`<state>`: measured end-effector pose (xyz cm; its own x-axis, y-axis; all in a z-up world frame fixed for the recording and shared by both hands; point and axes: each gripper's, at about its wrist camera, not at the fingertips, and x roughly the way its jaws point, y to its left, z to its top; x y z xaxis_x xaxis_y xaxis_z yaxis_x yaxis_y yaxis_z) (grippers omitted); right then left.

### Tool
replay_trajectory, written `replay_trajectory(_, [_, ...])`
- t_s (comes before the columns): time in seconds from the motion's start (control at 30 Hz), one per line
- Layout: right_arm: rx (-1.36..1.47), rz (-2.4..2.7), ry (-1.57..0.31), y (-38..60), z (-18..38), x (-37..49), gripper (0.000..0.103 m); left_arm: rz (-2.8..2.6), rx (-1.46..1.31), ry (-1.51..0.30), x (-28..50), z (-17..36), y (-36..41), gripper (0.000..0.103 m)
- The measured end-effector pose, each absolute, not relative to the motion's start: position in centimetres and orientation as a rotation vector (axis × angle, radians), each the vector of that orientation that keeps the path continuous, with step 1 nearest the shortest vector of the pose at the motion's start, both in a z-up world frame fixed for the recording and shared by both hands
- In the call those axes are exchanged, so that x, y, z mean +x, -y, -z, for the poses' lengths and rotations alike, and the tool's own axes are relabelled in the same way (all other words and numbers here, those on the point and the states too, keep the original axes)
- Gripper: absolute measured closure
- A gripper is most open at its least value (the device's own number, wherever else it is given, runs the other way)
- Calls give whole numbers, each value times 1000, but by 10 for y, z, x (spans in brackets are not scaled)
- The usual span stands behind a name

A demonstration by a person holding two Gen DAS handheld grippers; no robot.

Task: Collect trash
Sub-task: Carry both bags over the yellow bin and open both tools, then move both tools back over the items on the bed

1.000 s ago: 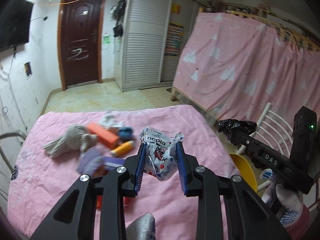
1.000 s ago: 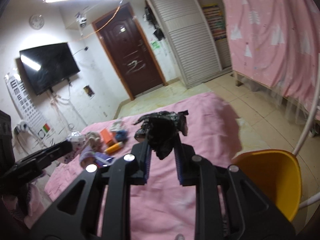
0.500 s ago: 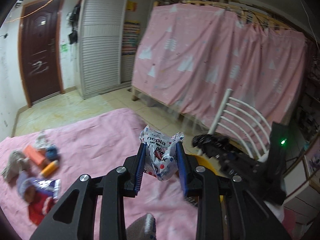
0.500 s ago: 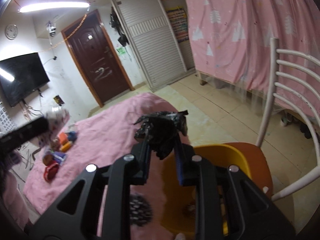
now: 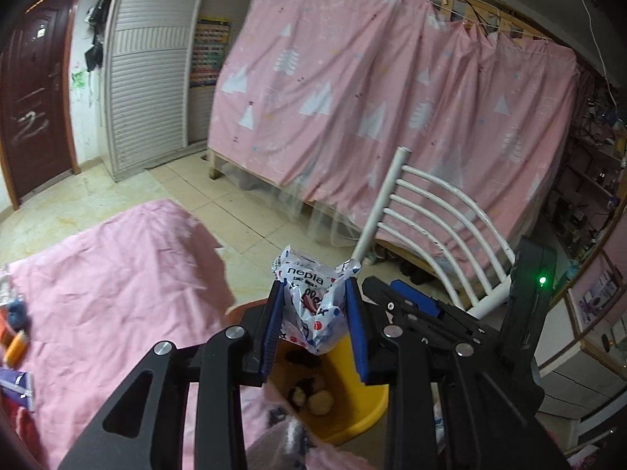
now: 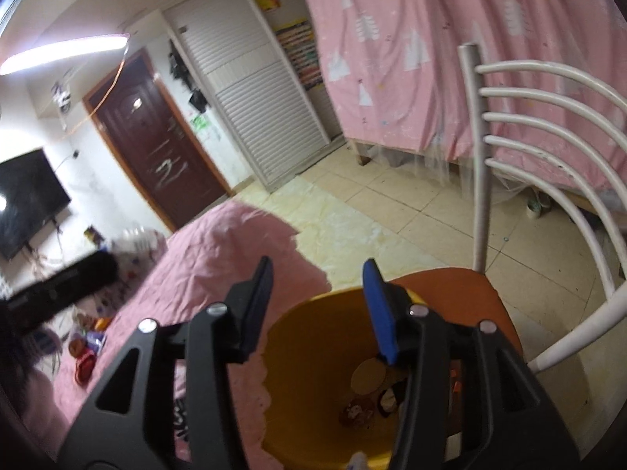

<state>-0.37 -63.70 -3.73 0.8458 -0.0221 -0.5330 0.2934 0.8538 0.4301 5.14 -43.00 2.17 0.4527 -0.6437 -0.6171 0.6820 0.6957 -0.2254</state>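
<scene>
Pinching wrapper (image 5: 313,305); right jaws spread, bare.

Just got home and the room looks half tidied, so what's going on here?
Someone is collecting trash with two handheld grippers. The left gripper is shut on a crumpled nepia tissue wrapper, held above the yellow bin on the orange chair seat. The right gripper is open and empty over the same bin, which already holds some trash. More items lie on the pink bedsheet.

I count one yellow bin (image 6: 309,337) on one chair (image 6: 509,203), one wrapper (image 5: 311,301) over the bin, and two grippers of mine (image 5: 313,313) (image 6: 317,305) above it.
</scene>
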Motion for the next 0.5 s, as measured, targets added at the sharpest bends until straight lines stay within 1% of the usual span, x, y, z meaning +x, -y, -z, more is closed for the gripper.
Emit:
replay_trajectory(0.03, [541, 188, -532, 642, 37, -7, 56, 824, 55, -741, 52, -20, 433, 76])
replay_trajectory(0.07, [547, 193, -526, 643, 37, -8, 56, 832, 50, -751, 53, -18, 437, 66])
replay_trajectory(0.1, [558, 205, -514, 646, 36, -12, 56, 834, 48, -757, 54, -16, 440, 54])
replay_trajectory(0.17, [566, 213, -505, 649, 34, -13, 55, 827, 47, -759, 54, -13, 443, 47])
replay_trajectory(0.5, [528, 168, -511, 631, 29, -3, 50, 793, 45, -740, 53, -18, 422, 47])
